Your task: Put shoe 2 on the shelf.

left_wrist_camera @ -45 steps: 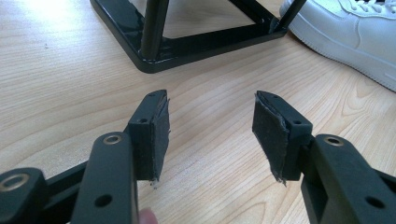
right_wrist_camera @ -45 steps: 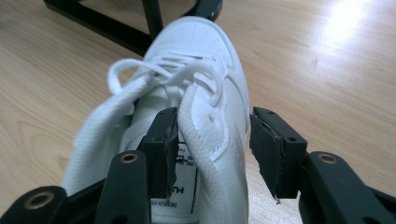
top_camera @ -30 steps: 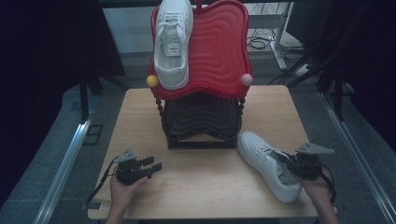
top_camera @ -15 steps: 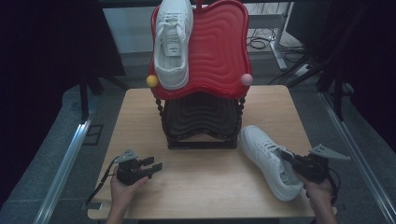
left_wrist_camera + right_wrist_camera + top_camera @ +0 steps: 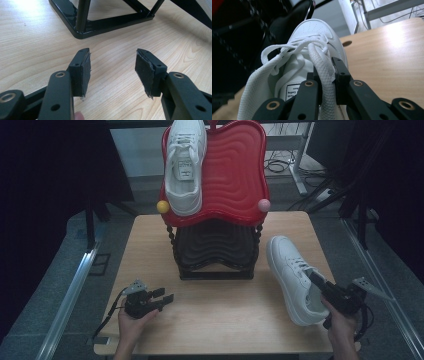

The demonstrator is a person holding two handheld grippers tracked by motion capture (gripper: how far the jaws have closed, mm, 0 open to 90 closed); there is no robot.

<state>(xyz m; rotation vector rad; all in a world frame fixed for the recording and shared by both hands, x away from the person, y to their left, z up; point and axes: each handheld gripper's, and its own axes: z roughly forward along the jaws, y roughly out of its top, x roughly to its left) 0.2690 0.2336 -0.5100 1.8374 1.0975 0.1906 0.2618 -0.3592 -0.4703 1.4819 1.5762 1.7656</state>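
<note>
Two grippers in hand, one on each side of the wooden table (image 5: 215, 320). My right gripper (image 5: 327, 75) has its jaws closed on the side wall of the white sneaker (image 5: 295, 275), at the shoe's opening; a loose lace (image 5: 322, 67) lies over the gap between them, and the toe points away from me toward the rack (image 5: 215, 250). My left gripper (image 5: 112, 67) rests low over the table with its jaws wide apart, nothing between the pads (image 5: 145, 72). The rack's black base (image 5: 82, 27) stands just ahead of them. Second white sneaker (image 5: 185, 165) sits on the rack's red top shelf (image 5: 235, 175).
</note>
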